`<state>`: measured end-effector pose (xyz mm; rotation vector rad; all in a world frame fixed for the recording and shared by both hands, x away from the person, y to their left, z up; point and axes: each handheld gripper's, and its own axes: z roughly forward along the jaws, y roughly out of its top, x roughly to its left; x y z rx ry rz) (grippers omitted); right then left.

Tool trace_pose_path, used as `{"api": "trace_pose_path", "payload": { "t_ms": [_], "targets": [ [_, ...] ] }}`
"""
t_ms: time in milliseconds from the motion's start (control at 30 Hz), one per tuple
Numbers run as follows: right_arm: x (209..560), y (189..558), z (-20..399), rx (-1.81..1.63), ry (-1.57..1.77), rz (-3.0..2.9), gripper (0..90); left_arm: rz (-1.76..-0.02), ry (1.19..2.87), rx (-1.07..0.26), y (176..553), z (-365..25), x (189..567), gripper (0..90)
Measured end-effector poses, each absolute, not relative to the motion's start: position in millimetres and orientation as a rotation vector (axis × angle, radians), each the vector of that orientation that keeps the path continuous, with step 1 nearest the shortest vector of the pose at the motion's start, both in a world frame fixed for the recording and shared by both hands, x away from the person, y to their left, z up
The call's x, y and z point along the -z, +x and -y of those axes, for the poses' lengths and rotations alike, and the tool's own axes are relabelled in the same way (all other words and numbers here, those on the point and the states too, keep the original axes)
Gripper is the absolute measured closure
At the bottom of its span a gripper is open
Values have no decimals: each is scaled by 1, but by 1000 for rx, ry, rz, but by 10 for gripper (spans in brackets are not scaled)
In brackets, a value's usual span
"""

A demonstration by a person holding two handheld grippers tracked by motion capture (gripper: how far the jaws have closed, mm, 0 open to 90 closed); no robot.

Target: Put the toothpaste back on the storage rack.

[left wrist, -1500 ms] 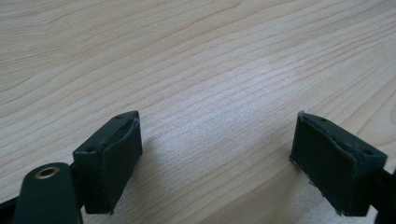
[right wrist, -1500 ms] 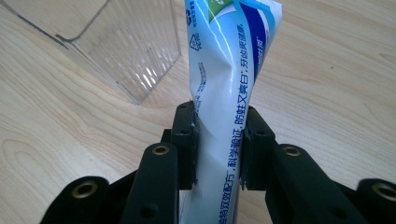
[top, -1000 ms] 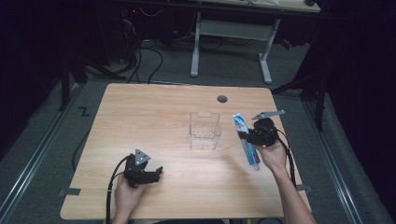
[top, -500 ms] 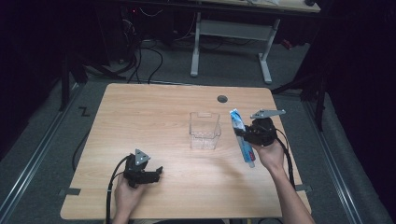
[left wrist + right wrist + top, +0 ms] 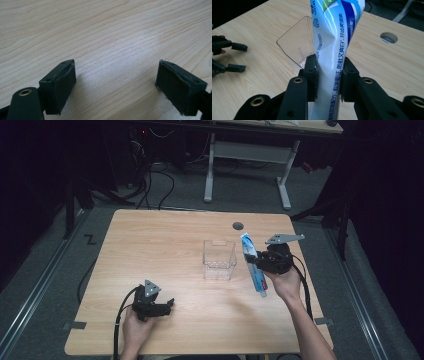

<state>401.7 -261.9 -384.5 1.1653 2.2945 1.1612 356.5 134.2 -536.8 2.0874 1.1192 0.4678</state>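
1. At the far left we see the left gripper in the person's left hand, low over the tabletop near its front edge and towards the front left corner. Its grey three-cornered plate faces up and its cable loops off to the left.

2. In the left gripper view that gripper's jaws stand wide apart, with bare wood grain between the two black pads and nothing held.

3. Moving right, we come to a clear plastic container, square and open at the top, standing upright about the middle of the tabletop. We see nothing inside it.

4. Behind the container, close to the back edge, there is a small round cable hole in the wood.

5. Just right of the container we see the toothpaste tube, white and blue with printed lettering. It is gripped across its middle and lies roughly along the line from front edge to back edge, above the right half of the tabletop. Its flat upper end is beside the container's right rim.

6. The right gripper is clamped on the tube; in the right gripper view its pads press the tube from both sides, narrow enough to crease it.

7. The person's right hand carries that gripper near the right edge of the tabletop.
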Motion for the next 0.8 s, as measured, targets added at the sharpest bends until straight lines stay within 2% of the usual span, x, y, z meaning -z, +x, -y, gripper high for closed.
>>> {"api": "trace_pose_path", "payload": {
  "t_ms": [800],
  "targets": [
    [366, 411, 246, -1243, 1110, -2279, 719, -1118, 2088, -469, 357, -134, 537, 165]
  ]
}}
